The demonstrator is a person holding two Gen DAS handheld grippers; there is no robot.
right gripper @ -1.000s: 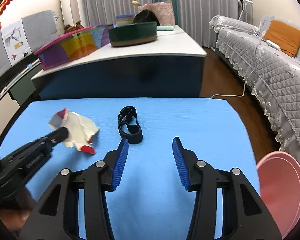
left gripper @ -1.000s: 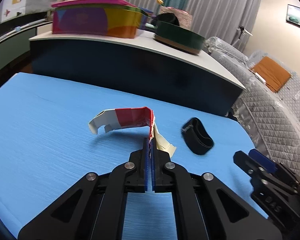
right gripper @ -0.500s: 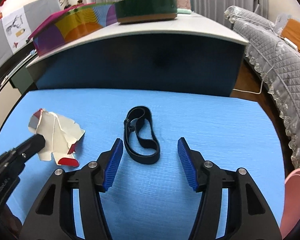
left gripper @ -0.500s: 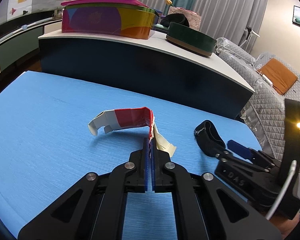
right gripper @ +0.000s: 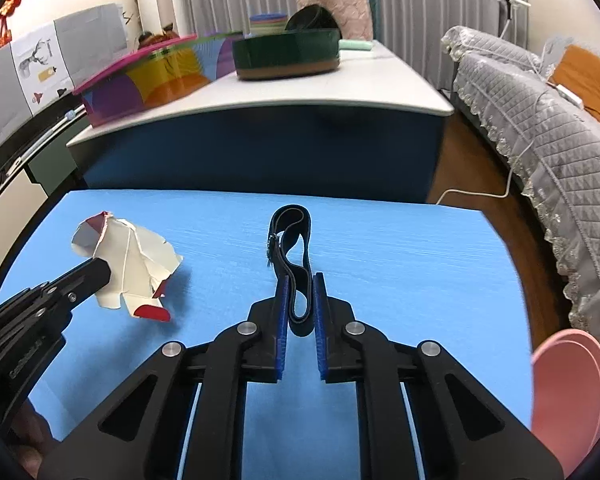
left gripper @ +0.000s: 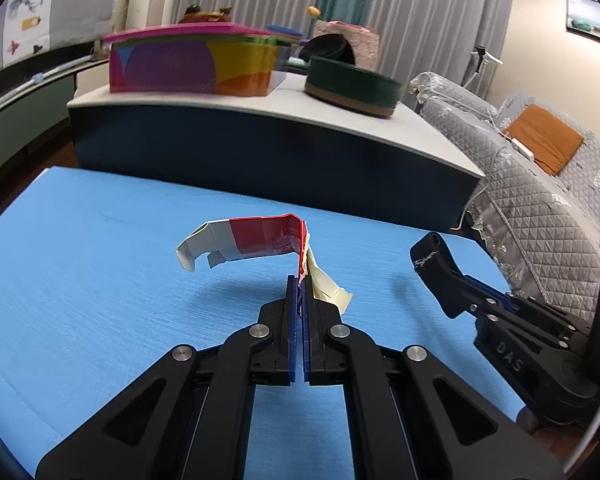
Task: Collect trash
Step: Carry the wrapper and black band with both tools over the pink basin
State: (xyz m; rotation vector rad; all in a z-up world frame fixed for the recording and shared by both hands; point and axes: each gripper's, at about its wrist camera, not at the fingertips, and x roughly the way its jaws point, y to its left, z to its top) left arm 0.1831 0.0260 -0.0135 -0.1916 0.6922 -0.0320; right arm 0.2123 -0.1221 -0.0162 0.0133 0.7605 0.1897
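Observation:
My left gripper [left gripper: 299,280] is shut on a torn red, white and cream paper carton scrap [left gripper: 256,238] and holds it just above the blue table [left gripper: 100,264]. The scrap also shows in the right wrist view [right gripper: 132,260], with the left gripper [right gripper: 96,274] on it. My right gripper [right gripper: 300,280] is shut on a black strap loop [right gripper: 290,236], which stands up from the table between the blue pads [right gripper: 283,300]. The strap [left gripper: 432,256] and right gripper [left gripper: 460,284] show at the right of the left wrist view.
A dark blue counter [right gripper: 260,148] stands behind the table with a multicoloured box [left gripper: 196,64] and a round green tin [left gripper: 352,84]. A grey quilted sofa [right gripper: 540,120] is at the right. A pink round bin rim [right gripper: 568,384] sits low at the right edge.
My right gripper moved forward over the black strap and closed on it, lifting its near end. The left gripper keeps holding the carton scrap in about the same place.

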